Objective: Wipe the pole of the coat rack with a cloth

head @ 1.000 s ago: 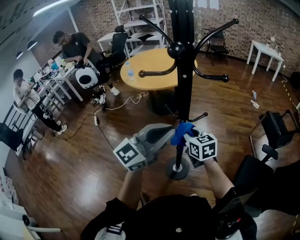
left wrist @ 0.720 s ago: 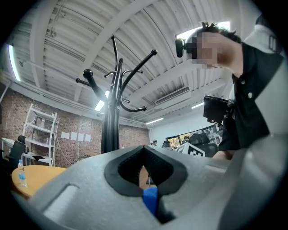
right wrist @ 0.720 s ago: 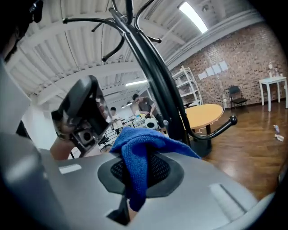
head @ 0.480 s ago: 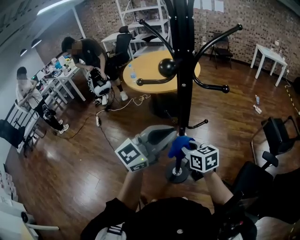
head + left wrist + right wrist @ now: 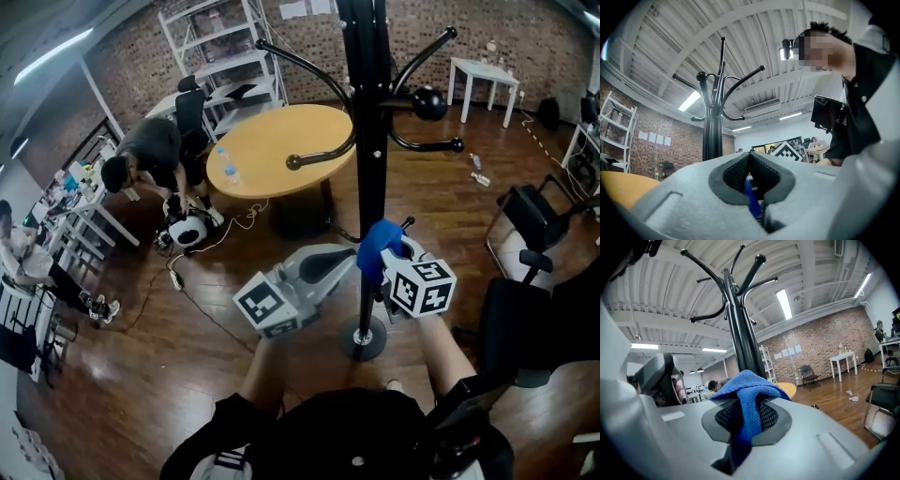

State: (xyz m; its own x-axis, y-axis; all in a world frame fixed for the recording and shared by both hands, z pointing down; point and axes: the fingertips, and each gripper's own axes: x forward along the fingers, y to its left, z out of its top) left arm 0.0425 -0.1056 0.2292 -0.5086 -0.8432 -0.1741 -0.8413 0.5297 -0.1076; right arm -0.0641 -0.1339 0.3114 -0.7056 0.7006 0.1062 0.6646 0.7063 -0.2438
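The black coat rack pole (image 5: pixel 371 141) rises from its round base (image 5: pixel 363 339) in the middle of the head view. A blue cloth (image 5: pixel 379 244) is pressed against the pole at about knee height, and my right gripper (image 5: pixel 386 261) is shut on it. In the right gripper view the cloth (image 5: pixel 749 394) drapes over the closed jaws, with the pole (image 5: pixel 743 343) just behind. My left gripper (image 5: pixel 349 255) sits left of the pole, its tip beside the cloth. Its jaws (image 5: pixel 750 164) are shut, and a sliver of blue shows in the slit below the pads.
Curved hooks (image 5: pixel 323 155) with ball ends stick out of the pole at several heights. A round yellow table (image 5: pixel 272 145) stands behind the rack, black chairs (image 5: pixel 530 216) to the right. A cable (image 5: pixel 202 309) runs over the wooden floor at left, where a person (image 5: pixel 150 155) bends down.
The right gripper and the blue cloth have moved up the pole. The head view has swung, so the hooks and room have shifted. The left gripper stays by the cloth.
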